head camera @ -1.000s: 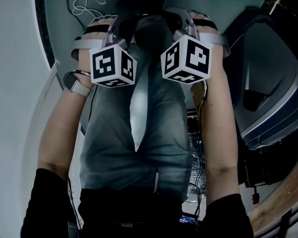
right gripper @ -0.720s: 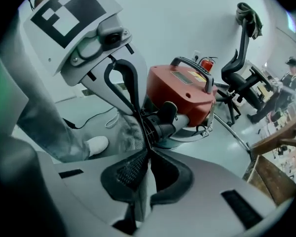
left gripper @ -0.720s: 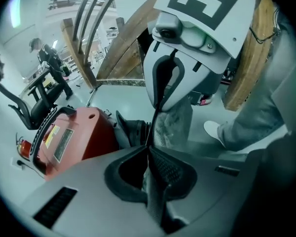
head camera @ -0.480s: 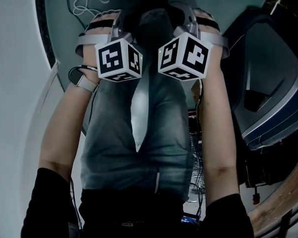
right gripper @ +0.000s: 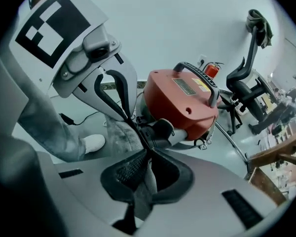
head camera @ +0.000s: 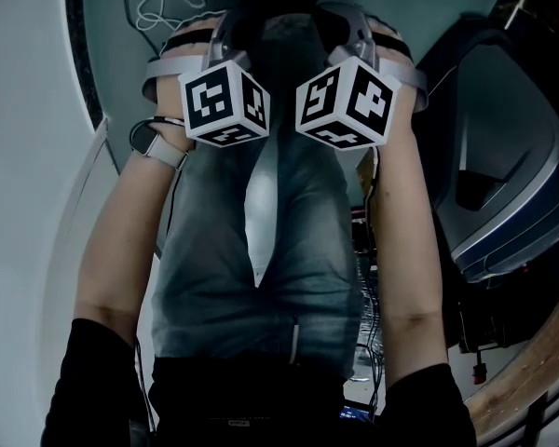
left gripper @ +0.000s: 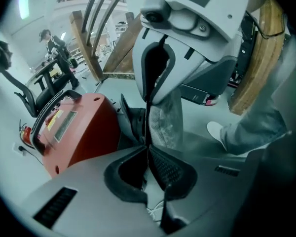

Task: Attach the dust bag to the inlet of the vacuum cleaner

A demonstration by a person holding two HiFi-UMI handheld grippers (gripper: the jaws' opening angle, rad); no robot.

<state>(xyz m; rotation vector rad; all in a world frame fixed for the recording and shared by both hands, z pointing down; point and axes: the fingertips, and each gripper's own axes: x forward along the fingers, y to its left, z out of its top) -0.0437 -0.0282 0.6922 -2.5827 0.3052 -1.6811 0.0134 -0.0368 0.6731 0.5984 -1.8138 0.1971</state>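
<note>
Dust bag (left gripper: 166, 125) clamped by my left hand-held gripper (left gripper: 148, 149) and right hand-held gripper (right gripper: 147, 152), near red vacuum cleaner (right gripper: 180, 100).

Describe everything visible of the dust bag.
The dust bag is a grey, mottled, cloth-looking pouch, slack and creased, hanging between the two grippers. The left gripper has its jaws shut on the bag's thin edge. The right gripper also has its jaws shut on it, with a fold trailing back between them. The bag's far end lies by the black neck low on the red vacuum; whether it is fitted on cannot be told.
</note>
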